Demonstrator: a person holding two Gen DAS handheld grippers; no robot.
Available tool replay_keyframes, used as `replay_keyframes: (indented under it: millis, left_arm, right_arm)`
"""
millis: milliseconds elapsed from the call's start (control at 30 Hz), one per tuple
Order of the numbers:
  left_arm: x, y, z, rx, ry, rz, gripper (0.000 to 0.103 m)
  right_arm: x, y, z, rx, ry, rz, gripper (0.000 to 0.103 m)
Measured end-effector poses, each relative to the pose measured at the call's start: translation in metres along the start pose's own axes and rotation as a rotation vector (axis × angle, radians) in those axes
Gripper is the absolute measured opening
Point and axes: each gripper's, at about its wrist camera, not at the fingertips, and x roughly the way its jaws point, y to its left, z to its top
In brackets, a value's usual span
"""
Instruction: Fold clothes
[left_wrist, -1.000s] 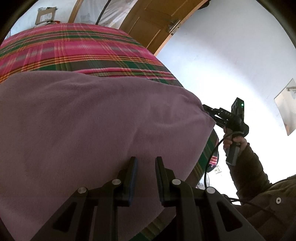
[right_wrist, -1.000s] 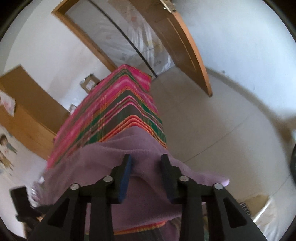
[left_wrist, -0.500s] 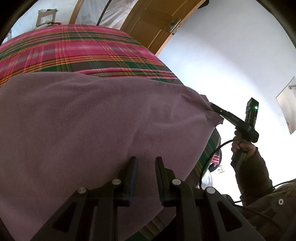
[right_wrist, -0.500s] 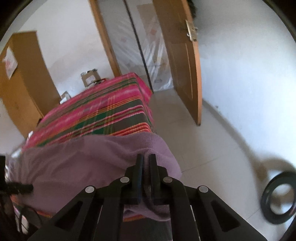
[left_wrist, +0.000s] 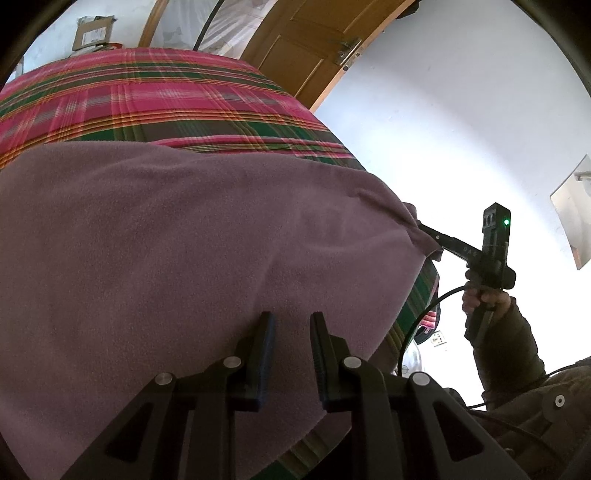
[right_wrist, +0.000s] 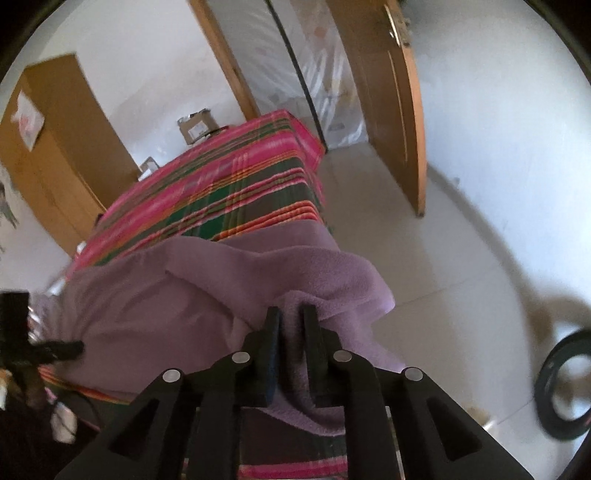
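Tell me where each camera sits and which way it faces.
Left wrist: on the left gripper, low over the purple fleece, facing across the bed toward the door; the right hand shows.
Right wrist: on the right gripper, facing along the plaid bedspread; jaws pinch fleece.
Shared: fleece, bedspread, door.

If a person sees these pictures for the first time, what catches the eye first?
The purple fleece garment spreads over the near end of the pink and green plaid cloth. The right gripper has its jaws closed on a bunched corner of it, while the left gripper rests open on it.
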Motion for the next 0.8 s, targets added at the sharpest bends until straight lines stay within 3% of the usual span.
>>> replay_keyframes:
  millis: [100,233,600,733,767,800]
  left_arm:
    - [0.0,0.0,0.001,0.001,0.001,-0.002,0.02]
    - [0.0,0.0,0.001,0.006,0.002,0.0,0.02]
    - [0.001,-0.003,0.001,0.022,0.006,0.018,0.02]
    - [0.0,-0.003,0.002,0.022,0.009,0.021,0.02]
    - [0.0,-0.003,0.002,0.02,0.009,0.019,0.02]
    - [0.0,-0.002,0.002,0.018,0.009,0.017,0.02]
  right_arm:
    - [-0.002,-0.005,0.0,0.042,0.01,0.009,0.021]
    - [-0.005,-0.006,0.005,0.076,0.016,-0.016,0.037]
    - [0.016,-0.027,0.046,0.177,0.083,-0.007,0.037]
    - [0.018,-0.023,0.051,0.15,0.06,-0.028,0.036]
    - [0.018,-0.021,0.052,0.142,0.054,-0.033,0.033]
    - [0.018,-0.02,0.053,0.135,0.048,-0.039,0.021]
